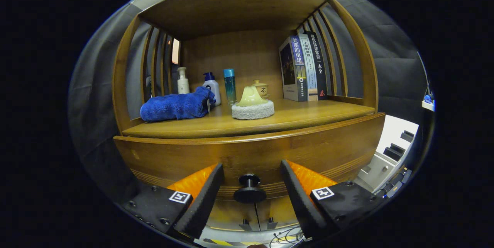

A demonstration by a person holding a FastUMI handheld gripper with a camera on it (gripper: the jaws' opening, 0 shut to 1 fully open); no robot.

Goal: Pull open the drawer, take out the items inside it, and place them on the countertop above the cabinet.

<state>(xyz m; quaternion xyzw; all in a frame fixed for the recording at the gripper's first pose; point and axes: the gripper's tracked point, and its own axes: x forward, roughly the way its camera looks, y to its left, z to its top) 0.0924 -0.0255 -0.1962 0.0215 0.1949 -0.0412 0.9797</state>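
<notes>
Gripper view: hand-held gripper (250, 190) spread, flanking knob (249, 189).

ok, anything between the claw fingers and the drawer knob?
Nothing. In the gripper view the claw is open, its fingers flanking the knob with bare gaps on both sides. The drawer front sits just behind, looking closed.

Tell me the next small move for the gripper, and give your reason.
Probably close the gripper on the drawer knob. The fingers are open with the knob between them, touching neither, and the drawer front looks shut, so a grip must come before any pull.
</notes>
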